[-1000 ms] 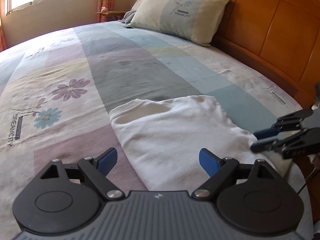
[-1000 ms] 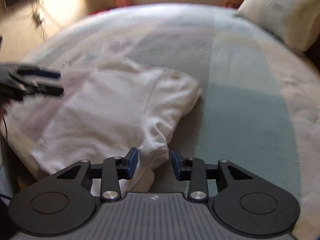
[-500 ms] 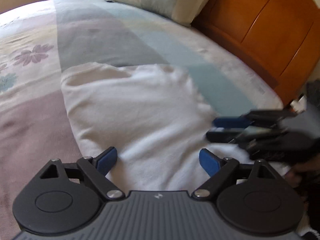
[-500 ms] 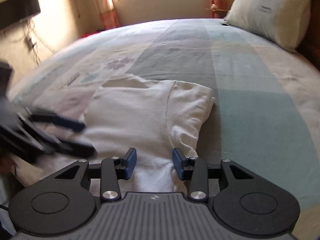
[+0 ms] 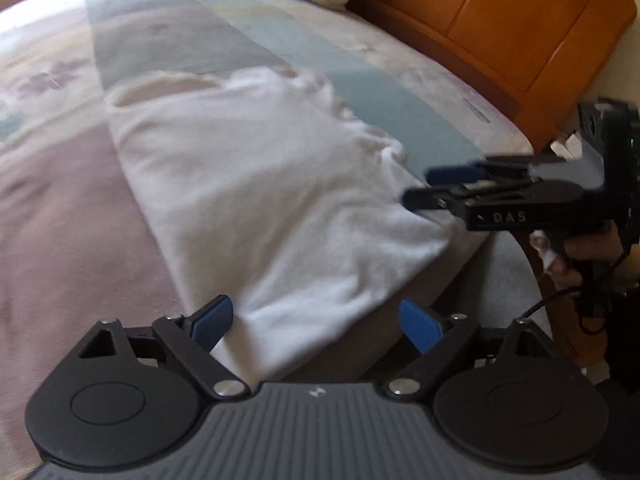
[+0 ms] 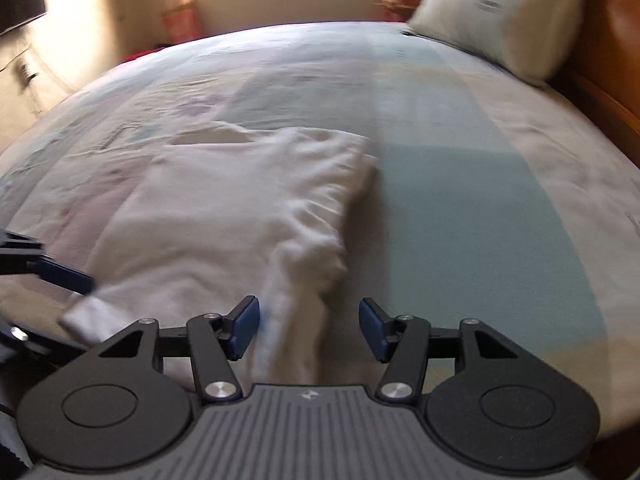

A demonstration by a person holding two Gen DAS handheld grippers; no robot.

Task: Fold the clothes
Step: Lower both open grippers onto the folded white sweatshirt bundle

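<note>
One bed [image 5: 60, 208] with patchwork cover, wooden headboard [image 5: 500, 20], pillow [image 6: 500, 16]. White garment [image 5: 260, 184] flat near the bed's edge. Left gripper [image 5: 316, 320] spread wide over its hem; right gripper [image 6: 308, 328] just widening, released, sleeve fold between fingers [image 6: 244, 326], unpinched.

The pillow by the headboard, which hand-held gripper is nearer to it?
Right. The right hand-held gripper is at the shirt edge facing the pillow; the left hand-held gripper is at the far corner.
</note>
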